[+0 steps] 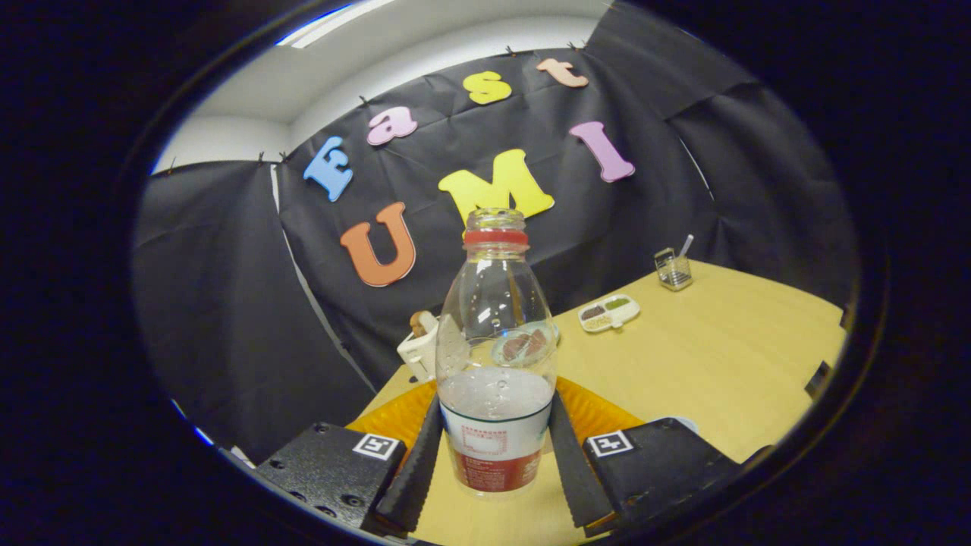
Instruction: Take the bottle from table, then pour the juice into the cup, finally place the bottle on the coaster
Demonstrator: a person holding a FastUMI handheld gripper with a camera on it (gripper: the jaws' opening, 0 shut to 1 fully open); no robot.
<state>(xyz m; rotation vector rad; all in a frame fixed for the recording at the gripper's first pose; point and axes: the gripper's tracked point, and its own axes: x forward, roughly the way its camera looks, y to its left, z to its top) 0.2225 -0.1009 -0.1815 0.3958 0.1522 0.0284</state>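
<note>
Your gripper (497, 455): fingers set on either side of the bottle (497, 364), each finger pressing a flank of its labelled lower part, so the jaws pinch the bottle. Bottle: clear plastic, upright, cap off, red ring at the neck, a little liquid in the lower part, standing between your fingers at 12 o'clock from the fingertips. Orange mat (607, 413): flat on the table (721, 364), just behind the bottle's base. White holder (419, 349): at 11 o'clock beyond the bottle, near the table's far edge. Small divided dish (608, 312): at 1 o'clock, further out. Wire basket (674, 269) with a stick in it: at 2 o'clock, farthest.
</note>
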